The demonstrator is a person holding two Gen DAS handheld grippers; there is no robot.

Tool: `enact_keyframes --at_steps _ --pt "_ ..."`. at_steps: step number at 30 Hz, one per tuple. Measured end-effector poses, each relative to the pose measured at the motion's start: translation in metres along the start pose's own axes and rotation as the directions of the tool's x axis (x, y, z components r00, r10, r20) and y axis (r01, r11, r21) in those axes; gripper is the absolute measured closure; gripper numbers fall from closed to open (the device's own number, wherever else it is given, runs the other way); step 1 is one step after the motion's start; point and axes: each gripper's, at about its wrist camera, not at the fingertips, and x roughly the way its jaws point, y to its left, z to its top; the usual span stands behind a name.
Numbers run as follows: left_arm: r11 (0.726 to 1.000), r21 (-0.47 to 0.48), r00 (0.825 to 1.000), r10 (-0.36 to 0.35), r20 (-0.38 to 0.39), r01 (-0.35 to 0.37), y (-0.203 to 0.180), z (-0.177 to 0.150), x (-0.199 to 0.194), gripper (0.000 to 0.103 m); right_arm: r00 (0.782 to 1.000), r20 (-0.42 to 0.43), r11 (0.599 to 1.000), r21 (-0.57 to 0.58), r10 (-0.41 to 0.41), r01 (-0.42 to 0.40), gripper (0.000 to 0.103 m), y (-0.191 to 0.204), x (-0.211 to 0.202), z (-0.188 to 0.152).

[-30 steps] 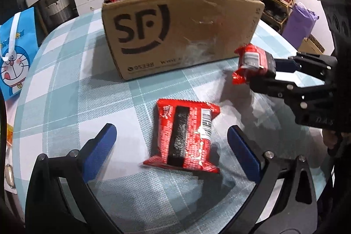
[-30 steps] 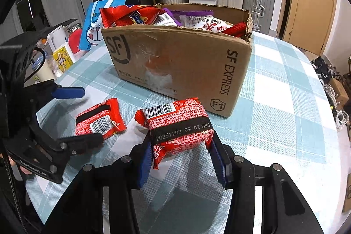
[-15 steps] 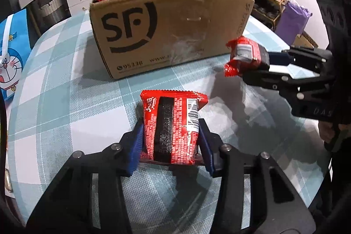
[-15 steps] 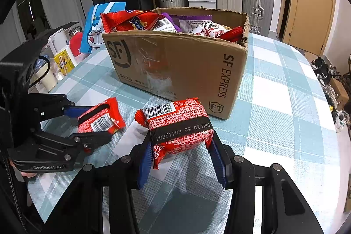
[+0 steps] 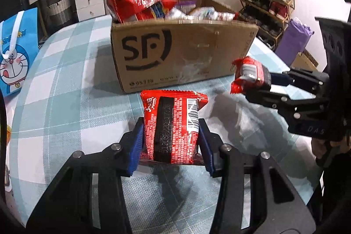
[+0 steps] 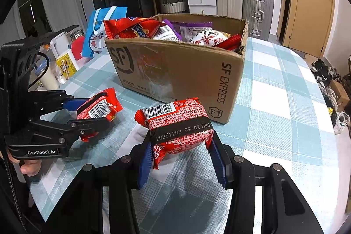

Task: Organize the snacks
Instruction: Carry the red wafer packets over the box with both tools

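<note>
My left gripper (image 5: pixel 171 133) is shut on a red snack packet (image 5: pixel 172 124) with a black band, held just above the checked tablecloth in front of the cardboard SF box (image 5: pixel 182 52). From the right wrist view the same left gripper (image 6: pixel 96 111) and its packet (image 6: pixel 98 108) show at the left. My right gripper (image 6: pixel 179 146) is shut on a second red packet (image 6: pixel 179 124) with a date stamp, near the box's corner (image 6: pixel 221 89). In the left wrist view that right gripper (image 5: pixel 254 82) holds its packet (image 5: pixel 248 74) at the right. The box is full of snack bags (image 6: pixel 166 32).
A blue cartoon gift bag (image 5: pixel 14 54) stands at the table's left edge. Cups, a yellow carton (image 6: pixel 65 65) and a kettle crowd the far left side. Suitcases (image 6: pixel 256 8), drawers and a shoe rack (image 5: pixel 267 10) stand beyond the round table (image 6: pixel 285 84).
My left gripper closed from wide open onto the red packet lying on the cloth and has lifted it slightly. The right gripper kept still with its packet.
</note>
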Motion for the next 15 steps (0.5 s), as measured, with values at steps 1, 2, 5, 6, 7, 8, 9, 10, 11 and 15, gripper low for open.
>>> enact_keyframes --at_steps 1,2,5,6,7,8,9,10,11,15 --pt "1.000 -0.002 1.000 -0.003 0.007 0.003 -0.001 0.000 -0.003 0.060 1.000 0.003 1.000 0.001 0.001 -0.001 0.055 0.000 -0.001 0.000" --pt "1.000 -0.003 1.000 -0.006 0.016 0.006 -0.001 0.001 -0.006 0.060 1.000 0.008 1.000 0.000 0.003 -0.003 0.055 0.000 -0.003 0.001" --pt "1.000 -0.013 0.999 -0.019 0.045 0.020 -0.001 0.004 -0.014 0.060 1.000 0.023 1.000 -0.006 0.003 -0.002 0.055 0.002 -0.007 0.003" --pt "1.000 -0.017 0.999 -0.022 0.049 0.023 -0.001 0.004 -0.016 0.060 1.000 0.026 1.000 -0.007 0.004 -0.003 0.055 0.002 -0.008 0.003" --pt "0.999 -0.019 0.998 -0.024 0.056 0.025 -0.001 0.005 -0.019 0.060 1.000 0.031 1.000 -0.006 0.005 -0.005 0.055 0.002 -0.010 0.003" --pt "0.999 -0.020 0.998 -0.025 0.063 0.027 -0.002 0.005 -0.021 0.060 0.999 0.037 1.000 -0.006 0.006 -0.005 0.055 0.002 -0.012 0.004" --pt "0.999 -0.024 0.997 -0.024 0.072 0.025 -0.002 0.006 -0.024 0.060 0.999 0.041 1.000 -0.006 0.006 -0.005 0.055 0.003 -0.013 0.004" --pt "0.999 -0.028 0.997 -0.021 0.078 0.023 -0.003 0.006 -0.027 0.060 0.999 0.046 1.000 -0.007 0.005 -0.005 0.055 0.003 -0.015 0.004" --pt "0.999 -0.032 0.996 -0.018 0.087 0.020 -0.004 0.006 -0.030 0.060 0.999 0.051 1.000 -0.008 0.005 -0.004 0.055 0.003 -0.017 0.005" --pt "0.999 -0.046 0.993 -0.006 0.120 0.012 -0.003 0.012 -0.044 0.060 0.998 0.067 1.000 -0.004 0.006 -0.006 0.055 0.003 -0.022 0.006"
